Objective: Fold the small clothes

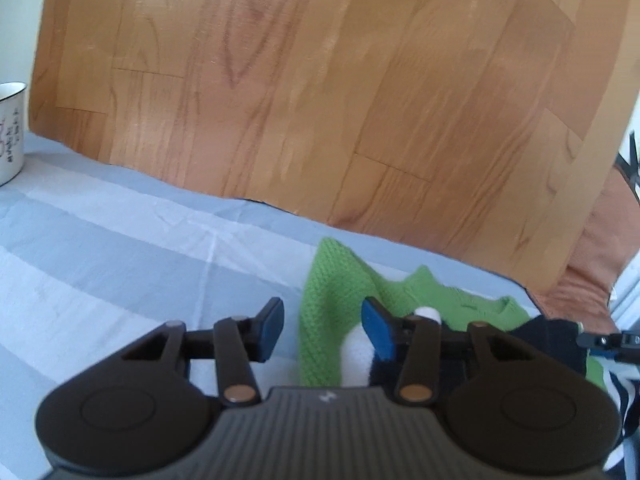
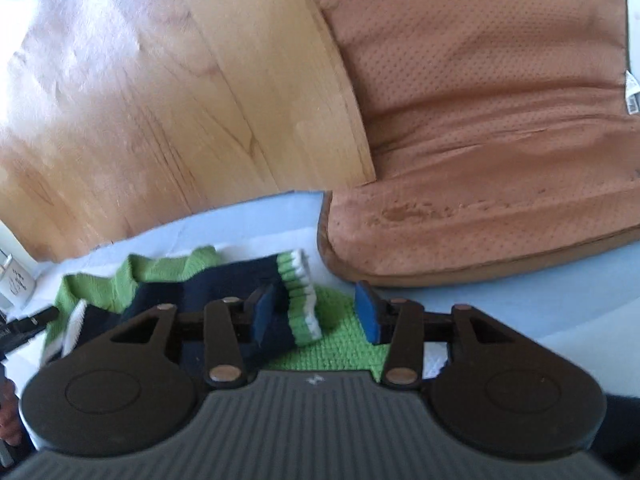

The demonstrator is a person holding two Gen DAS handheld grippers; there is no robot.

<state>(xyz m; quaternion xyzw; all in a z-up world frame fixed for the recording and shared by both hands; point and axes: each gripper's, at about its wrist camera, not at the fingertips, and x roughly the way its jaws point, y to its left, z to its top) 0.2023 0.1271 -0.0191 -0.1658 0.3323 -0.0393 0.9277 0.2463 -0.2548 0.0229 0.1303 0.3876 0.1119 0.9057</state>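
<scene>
A small green knit garment (image 1: 326,312) with navy and white parts lies on the striped grey-blue sheet (image 1: 120,240). My left gripper (image 1: 322,330) is open, its jaws apart over the garment's left green edge, with nothing between the pads. In the right wrist view the garment (image 2: 336,344) shows a navy sleeve (image 2: 224,284) with a green and white striped cuff (image 2: 302,300). My right gripper (image 2: 314,314) is open, the cuff lying between its jaws. The other gripper's tip (image 2: 28,320) shows at the left edge.
A wooden headboard (image 1: 320,80) stands behind the sheet. A white enamel mug (image 1: 10,128) sits at the far left. A brown cushion (image 2: 500,120) lies to the right of the garment, close to the right gripper.
</scene>
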